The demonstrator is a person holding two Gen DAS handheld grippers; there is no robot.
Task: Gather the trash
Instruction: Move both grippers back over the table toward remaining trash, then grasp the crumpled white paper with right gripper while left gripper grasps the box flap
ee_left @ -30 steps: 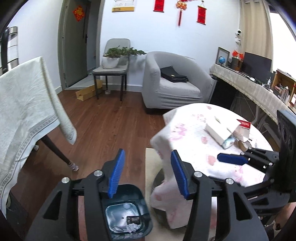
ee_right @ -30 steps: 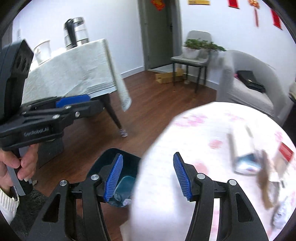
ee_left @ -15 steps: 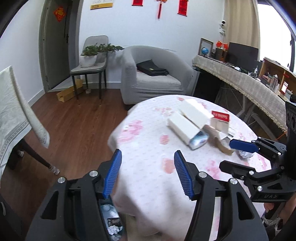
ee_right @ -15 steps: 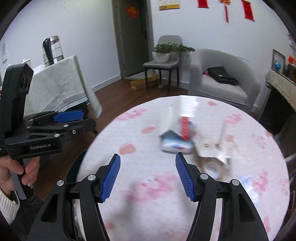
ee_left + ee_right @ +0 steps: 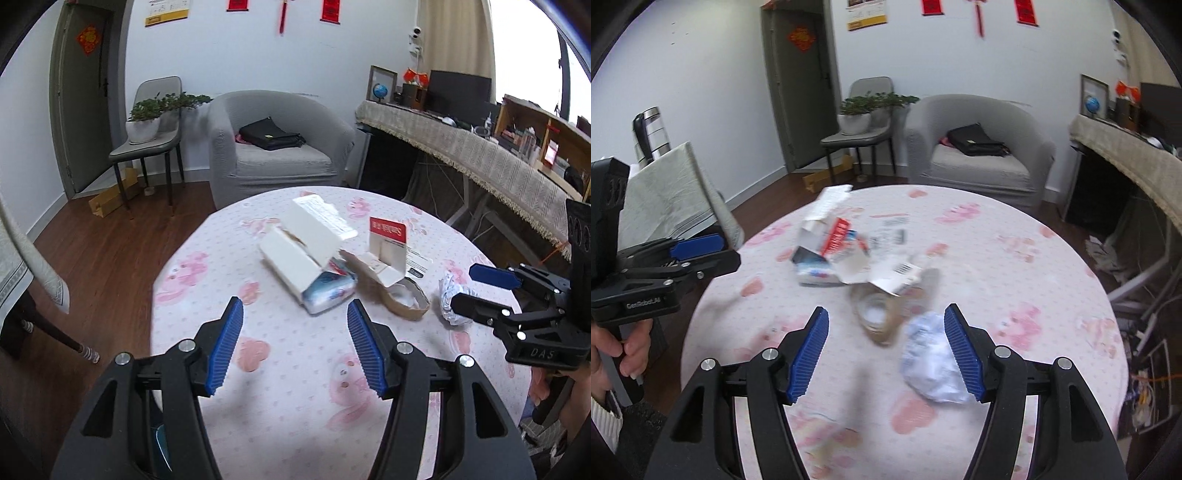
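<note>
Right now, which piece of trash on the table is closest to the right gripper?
The crumpled white paper ball: it lies just inside the right gripper, beside its right finger. The tape roll and opened boxes lie farther off.

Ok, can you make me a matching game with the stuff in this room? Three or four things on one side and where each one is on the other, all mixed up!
Things:
1. black leather bag
2. green plant in a white pot
3. crumpled white paper ball
4. flat brown cardboard box

Places:
A. on the wooden floor
B. on the round table with the pink flowered cloth
C. on the grey armchair
D. on the grey chair with thin black legs

Pairs: 1-C, 2-D, 3-B, 4-A
</note>
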